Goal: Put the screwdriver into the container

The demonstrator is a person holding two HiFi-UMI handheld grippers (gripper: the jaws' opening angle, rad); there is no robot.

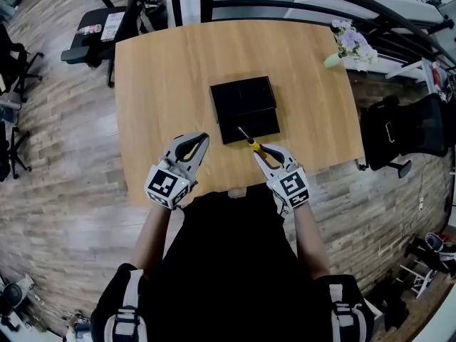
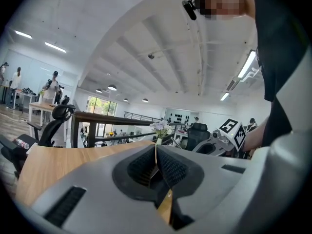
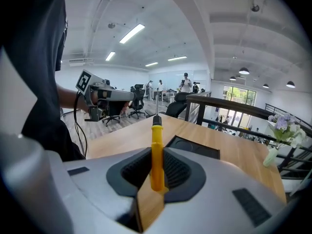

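The right tool [image 1: 259, 149] is closed on the screwdriver [image 1: 251, 142], which it holds by the yellow handle. In the right gripper view the handle stands upright between the two dark ribbed pads [image 3: 176, 169], in the lower middle of the frame. The black collar and the thin metal shaft rise above them.

In the head view the screwdriver is just below the centre of the frame. Its shaft points to the upper left and lies, in the picture, over the lower edge of the container [image 1: 244, 109]. I cannot tell if the tip touches the container or is above it.

The container is a flat, black, square box that rests near the middle of the light wooden table [image 1: 164, 84]. It seems to be divided into compartments, but the dark surface makes this hard to read.

The left tool [image 1: 203, 138] is at the lower left of the container, near the front edge of the table and apart from the box. In the left gripper view its pads are pressed together with nothing between them.

A vase of flowers [image 1: 348, 46] stands at the upper right corner of the table. A black office chair [image 1: 406, 130] is on the wooden floor [image 1: 64, 191], at the right side of the frame.
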